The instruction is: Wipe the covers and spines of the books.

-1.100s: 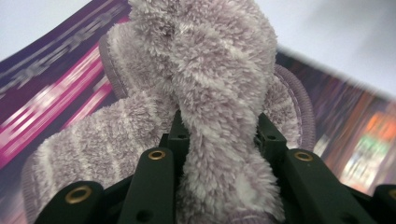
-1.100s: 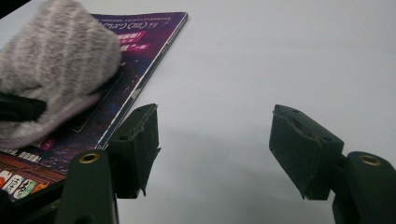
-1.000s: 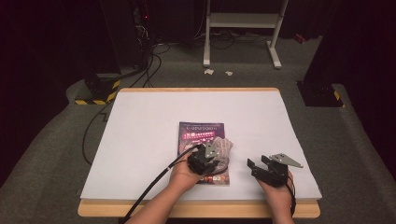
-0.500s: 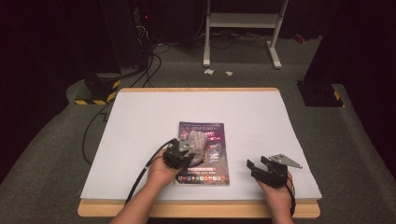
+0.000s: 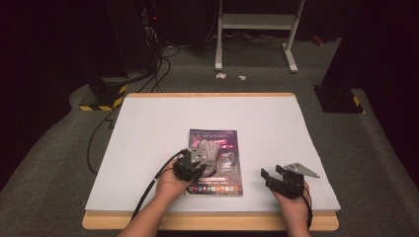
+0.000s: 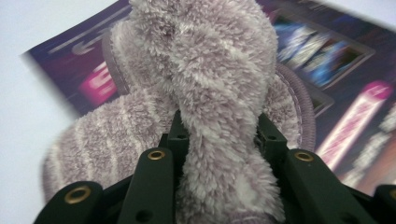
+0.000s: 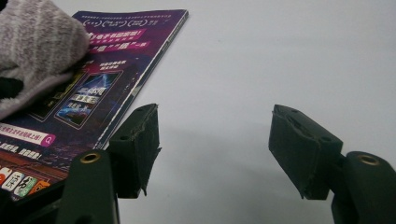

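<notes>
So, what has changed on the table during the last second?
The left gripper, shut on the fuzzy grey cloth, slid it leftward across the magazine cover, then a little back toward the middle. The magazine itself and the open right gripper on the white table stayed in place.

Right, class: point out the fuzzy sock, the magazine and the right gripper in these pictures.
fuzzy sock [image 6: 219, 79], left gripper view, on the fluffy fold rising between the fingers.
magazine [image 5: 225, 185], high view, on the bare lower part of its cover.
right gripper [image 7: 215, 149], right gripper view, midway between its open fingers.
</notes>
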The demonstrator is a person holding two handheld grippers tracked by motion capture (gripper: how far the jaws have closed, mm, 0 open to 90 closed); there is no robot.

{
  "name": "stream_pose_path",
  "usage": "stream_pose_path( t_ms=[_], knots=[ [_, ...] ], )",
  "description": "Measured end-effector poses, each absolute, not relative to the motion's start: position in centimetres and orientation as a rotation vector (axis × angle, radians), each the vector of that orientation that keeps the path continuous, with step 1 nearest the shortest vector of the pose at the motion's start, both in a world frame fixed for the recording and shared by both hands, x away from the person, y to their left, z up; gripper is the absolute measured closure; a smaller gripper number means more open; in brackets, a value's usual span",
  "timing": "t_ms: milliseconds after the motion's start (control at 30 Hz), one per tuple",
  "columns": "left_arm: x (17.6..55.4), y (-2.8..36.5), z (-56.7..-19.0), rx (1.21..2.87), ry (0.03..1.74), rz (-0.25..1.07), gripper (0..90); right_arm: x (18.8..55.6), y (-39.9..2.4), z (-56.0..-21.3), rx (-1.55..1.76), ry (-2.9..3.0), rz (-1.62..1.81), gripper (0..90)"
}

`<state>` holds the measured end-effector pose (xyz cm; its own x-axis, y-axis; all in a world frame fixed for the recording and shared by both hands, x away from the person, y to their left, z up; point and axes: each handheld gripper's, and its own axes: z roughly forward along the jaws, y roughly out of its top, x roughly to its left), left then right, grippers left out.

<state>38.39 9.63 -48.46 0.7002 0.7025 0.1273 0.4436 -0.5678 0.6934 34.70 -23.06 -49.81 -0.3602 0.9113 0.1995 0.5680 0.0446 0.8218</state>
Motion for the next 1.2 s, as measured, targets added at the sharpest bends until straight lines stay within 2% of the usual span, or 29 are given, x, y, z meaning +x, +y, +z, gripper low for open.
stream_pose_path(
  t_ms=[267,400,533,867,1100,1200],
  knots=[
    [37.6,3.3,-48.6,2.262,0.725,0.438,65.7,34.8,-22.9,-49.9,1.475,1.969,1.241,33.5],
    [37.9,2.4,-48.7,2.257,0.719,0.43,64.9,34.9,-22.8,-50.0,1.477,1.977,1.242,33.4],
    [38.2,4.2,-48.8,2.25,0.762,0.462,64.8,34.9,-22.7,-50.0,1.475,1.978,1.244,33.4],
    [38.8,13.7,-48.7,2.169,0.994,0.541,64.9,34.8,-22.7,-49.9,1.481,1.973,1.24,33.6],
    [39.8,13.3,-48.7,2.155,1.051,0.554,64.9,34.8,-22.6,-49.8,1.475,1.975,1.241,33.5],
    [40.5,11.6,-48.7,2.156,1.063,0.549,65.0,34.8,-22.8,-49.7,1.485,1.968,1.246,33.6]
  ],
)
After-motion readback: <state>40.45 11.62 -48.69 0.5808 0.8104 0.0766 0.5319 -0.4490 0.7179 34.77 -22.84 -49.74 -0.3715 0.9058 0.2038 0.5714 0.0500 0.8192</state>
